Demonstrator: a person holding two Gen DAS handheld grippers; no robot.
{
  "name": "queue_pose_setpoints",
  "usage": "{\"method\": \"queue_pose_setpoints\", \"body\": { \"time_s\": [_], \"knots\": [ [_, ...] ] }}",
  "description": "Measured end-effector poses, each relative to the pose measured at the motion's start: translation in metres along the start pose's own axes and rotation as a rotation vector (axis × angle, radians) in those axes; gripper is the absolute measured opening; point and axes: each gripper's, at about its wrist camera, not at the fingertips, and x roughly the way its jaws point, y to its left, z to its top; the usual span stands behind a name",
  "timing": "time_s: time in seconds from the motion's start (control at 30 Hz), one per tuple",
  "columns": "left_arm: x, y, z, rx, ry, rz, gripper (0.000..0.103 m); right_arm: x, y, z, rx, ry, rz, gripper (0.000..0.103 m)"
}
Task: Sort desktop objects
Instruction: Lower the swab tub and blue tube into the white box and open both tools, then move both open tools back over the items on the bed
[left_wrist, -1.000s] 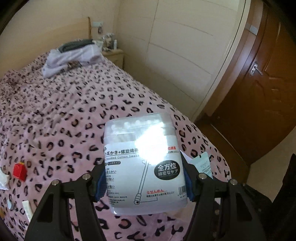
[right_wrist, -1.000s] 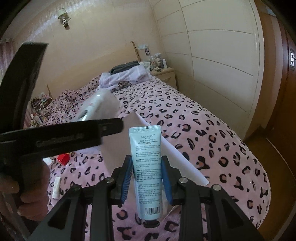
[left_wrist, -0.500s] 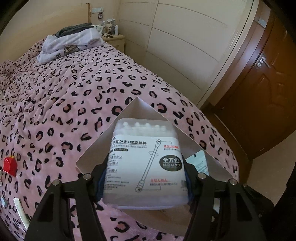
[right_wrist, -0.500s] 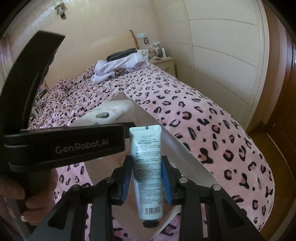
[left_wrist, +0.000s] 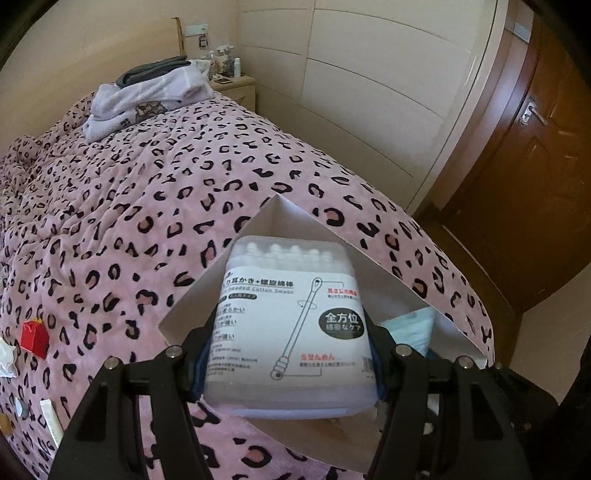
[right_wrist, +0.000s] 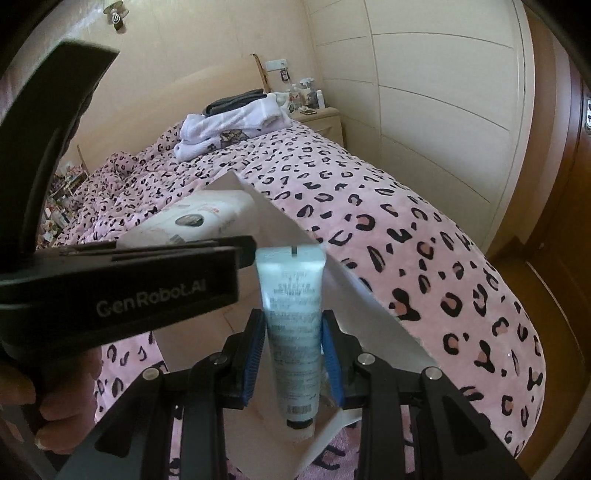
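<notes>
The left tool (left_wrist: 290, 354) is clamped on a clear plastic box of cotton swabs (left_wrist: 291, 325), its blue pads pressing the box's 2 side walls with the jaws spread fairly wide to fit it; the printed label faces the camera and the white swab tips show through the top end. The box hangs low inside an open white cardboard box (left_wrist: 391, 280) that sits on a bed with a pink leopard-print cover (left_wrist: 166, 177), and the white box's far corner points toward 12 o'clock. A pale blue packet (left_wrist: 410, 326) lies in that white box at 3 o'clock of the swab box. On the bed cover at 9 o'clock, well apart from the white box, lie a small red block (left_wrist: 34, 338) and a few small items too small to name. Folded towels (left_wrist: 147, 99) are stacked at the far end of the bed at 11 o'clock. The right tool (right_wrist: 293, 358) is nearly closed on a pale blue tube of hand cream (right_wrist: 293, 332), its blue pads squeezing the tube's middle; the crimped end points to 12 o'clock and the cap to 6 o'clock. The tube is held above the white box's interior, near the right wall. In the right wrist view the body of the left tool crosses from 9 o'clock, with a hand (right_wrist: 55, 417) gripping its handle at 8 o'clock.
</notes>
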Motion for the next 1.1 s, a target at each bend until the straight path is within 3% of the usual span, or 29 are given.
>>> {"method": "queue_pose_setpoints", "body": {
  "time_s": [0.33, 0.6, 0.77, 1.1],
  "knots": [
    [-0.037, 0.01, 0.003, -0.009, -0.053, 0.0, 0.069, -0.024, 0.001, 0.008, 0.033, -0.023, 0.033, 0.031],
    [-0.089, 0.04, -0.026, -0.067, -0.104, 0.038, 0.069, -0.053, 0.028, 0.011, -0.013, -0.038, 0.028, 0.031],
    [-0.126, 0.072, -0.07, -0.125, -0.132, 0.097, 0.07, -0.068, 0.057, 0.002, -0.059, -0.038, 0.041, 0.031],
    [-0.183, 0.147, -0.176, -0.287, -0.11, 0.247, 0.07, -0.079, 0.133, -0.046, -0.153, 0.033, 0.128, 0.031]
  ]
}}
